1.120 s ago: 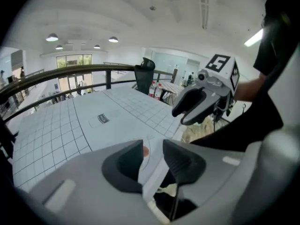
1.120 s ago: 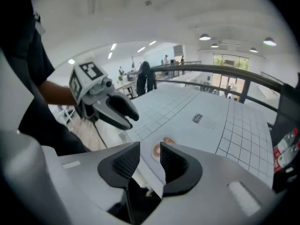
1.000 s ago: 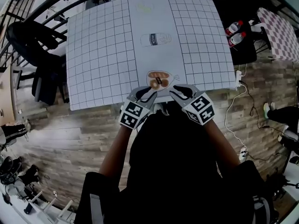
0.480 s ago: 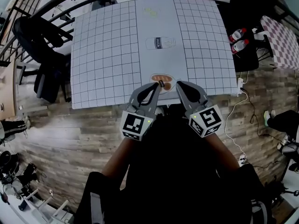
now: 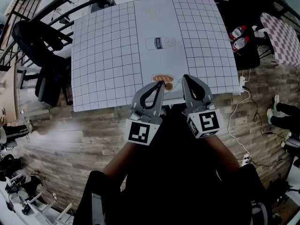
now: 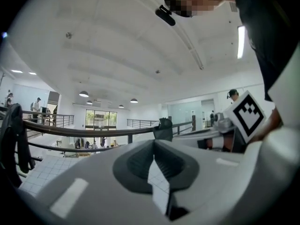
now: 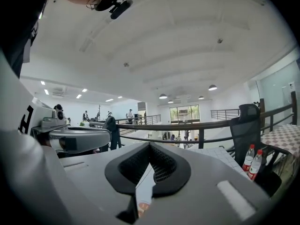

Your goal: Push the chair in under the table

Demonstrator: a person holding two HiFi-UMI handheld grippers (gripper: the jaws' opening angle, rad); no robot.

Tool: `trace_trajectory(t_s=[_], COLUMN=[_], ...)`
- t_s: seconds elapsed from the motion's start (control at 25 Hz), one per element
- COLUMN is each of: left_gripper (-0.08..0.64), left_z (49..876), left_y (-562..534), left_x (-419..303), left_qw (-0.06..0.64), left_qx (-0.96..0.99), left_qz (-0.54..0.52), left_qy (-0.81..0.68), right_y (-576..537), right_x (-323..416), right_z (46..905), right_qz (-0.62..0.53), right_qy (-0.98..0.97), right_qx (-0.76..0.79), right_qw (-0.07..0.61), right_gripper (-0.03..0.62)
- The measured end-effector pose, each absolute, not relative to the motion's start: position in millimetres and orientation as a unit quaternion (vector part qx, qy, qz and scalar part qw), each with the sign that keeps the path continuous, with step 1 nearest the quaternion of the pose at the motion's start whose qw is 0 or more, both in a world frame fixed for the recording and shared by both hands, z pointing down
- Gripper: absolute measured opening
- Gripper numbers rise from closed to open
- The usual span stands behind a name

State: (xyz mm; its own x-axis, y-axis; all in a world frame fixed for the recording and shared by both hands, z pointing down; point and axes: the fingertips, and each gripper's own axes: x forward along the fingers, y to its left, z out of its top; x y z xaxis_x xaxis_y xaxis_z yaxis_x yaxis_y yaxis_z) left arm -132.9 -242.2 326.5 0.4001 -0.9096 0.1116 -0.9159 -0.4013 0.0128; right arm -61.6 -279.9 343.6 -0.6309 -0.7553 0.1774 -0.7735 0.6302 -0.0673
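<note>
L gripper (image 5: 161,84) & R gripper (image 5: 185,78) were both shut tight, nothing btwn jaws, held side by side over near edge of table (image 5: 108,55), centre of frame. Prob. closed to act as blunt pushers, not to grab. Chair (image 5: 44,55), black, sat upper left, off table's left side, well apart from both; torso (image 5: 173,172) hid floor below grippers.

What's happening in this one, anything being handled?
A person holds a pair of tongs in each hand, side by side over the near edge of the grid-covered table. The left tongs and right tongs are both shut, with nothing between them. A black chair stands beside the table's left edge, untouched. The person's dark clothing hides whatever is below the tongs.
</note>
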Motion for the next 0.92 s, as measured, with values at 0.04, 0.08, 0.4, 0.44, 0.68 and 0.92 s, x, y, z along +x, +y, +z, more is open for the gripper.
trace_trajectory(t_s=[0.04, 0.08, 0.4, 0.44, 0.68, 0.92], left_gripper=[0.009, 0.009, 0.009, 0.009, 0.009, 0.009], left_z=[328, 328, 331, 331, 329, 325], left_y=[-241, -240, -231, -231, -233, -236], left_x=[-135, -137, -141, -141, -142, -146], left_qw=[0.037, 0.038, 0.031, 0.033, 0.041, 0.040], left_qx=[0.835, 0.833, 0.834, 0.835, 0.837, 0.834], left_qz=[0.044, 0.042, 0.042, 0.041, 0.028, 0.024], left_qy=[-0.548, -0.550, -0.549, -0.548, -0.546, -0.550], right_y=[-278, -276, -261, -262, -266, -271], right_x=[-64, -66, -78, -78, -78, -80], right_z=[345, 346, 345, 344, 339, 335], right_qz=[0.070, 0.071, 0.042, 0.039, 0.028, 0.015], right_qy=[-0.901, -0.901, -0.902, -0.900, -0.897, -0.896], right_qx=[0.424, 0.422, 0.424, 0.427, 0.435, 0.436], right_qw=[0.066, 0.066, 0.075, 0.075, 0.071, 0.079], right_gripper=[-0.002, -0.002, -0.002, -0.002, -0.002, -0.002])
